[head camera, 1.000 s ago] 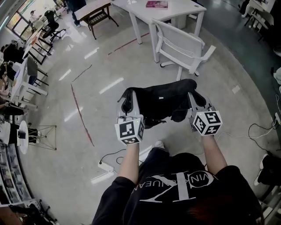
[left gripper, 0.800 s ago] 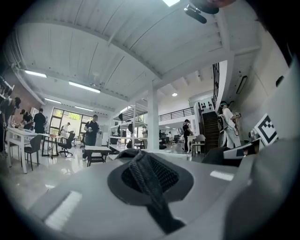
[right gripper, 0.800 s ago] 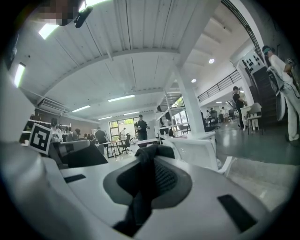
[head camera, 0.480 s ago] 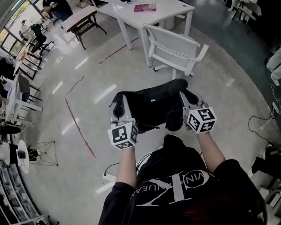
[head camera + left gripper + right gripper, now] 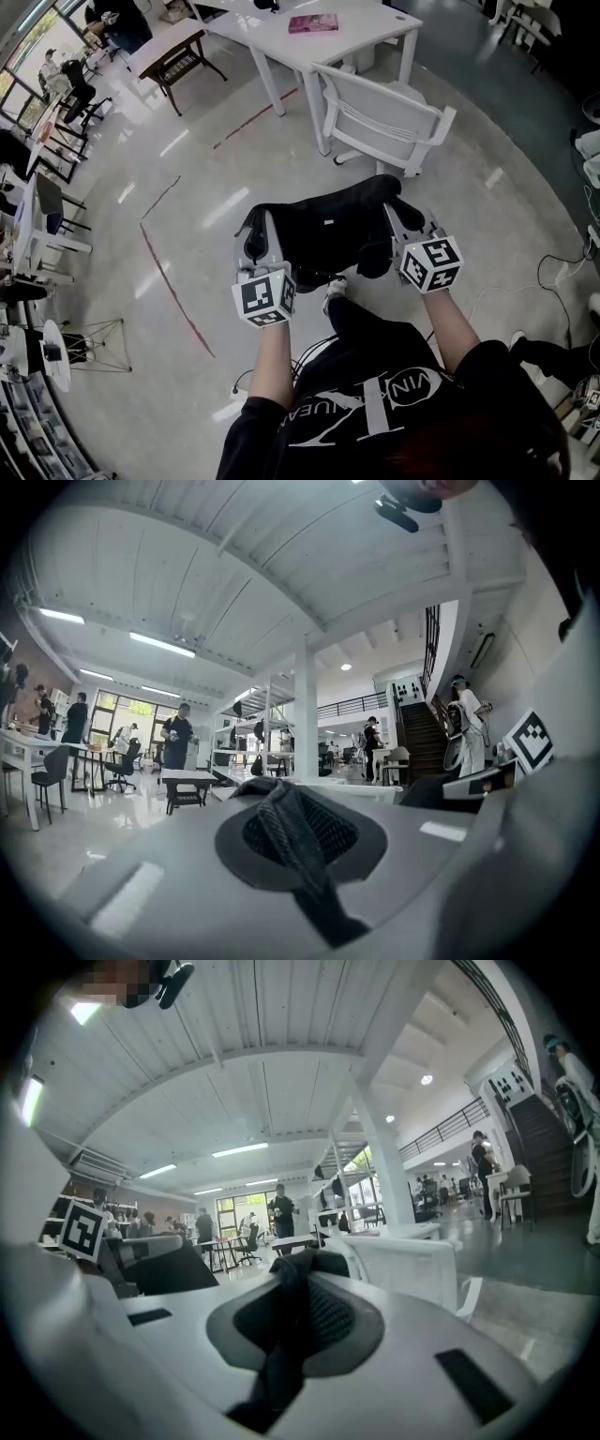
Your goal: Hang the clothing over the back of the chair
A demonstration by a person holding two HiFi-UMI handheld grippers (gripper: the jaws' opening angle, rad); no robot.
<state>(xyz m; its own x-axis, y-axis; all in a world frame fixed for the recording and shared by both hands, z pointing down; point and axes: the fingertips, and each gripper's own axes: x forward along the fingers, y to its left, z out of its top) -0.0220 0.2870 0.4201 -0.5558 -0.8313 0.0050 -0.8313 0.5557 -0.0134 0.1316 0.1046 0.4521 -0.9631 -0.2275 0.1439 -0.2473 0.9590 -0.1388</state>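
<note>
A black garment [image 5: 328, 225] hangs stretched between my two grippers at waist height. My left gripper [image 5: 255, 232] is shut on the garment's left end, and the dark cloth [image 5: 300, 832] is pinched between its jaws in the left gripper view. My right gripper [image 5: 403, 211] is shut on the right end, with the cloth [image 5: 286, 1335] bunched between its jaws. The white chair [image 5: 384, 117] stands ahead on the floor with its back turned toward me. A strip of floor separates it from the garment. It also shows ahead in the right gripper view as the white chair [image 5: 412, 1265].
A white table [image 5: 366, 19] with a pink book [image 5: 309, 23] stands behind the chair. A brown bench [image 5: 169, 47] is at the far left, with people and dark chairs [image 5: 56, 75] beyond. Red tape [image 5: 173, 281] crosses the floor; cables [image 5: 562, 272] lie at the right.
Both grippers have carried the garment forward toward the white chair as the person stepped on. The chair now shows closer. Both grips are unchanged.
</note>
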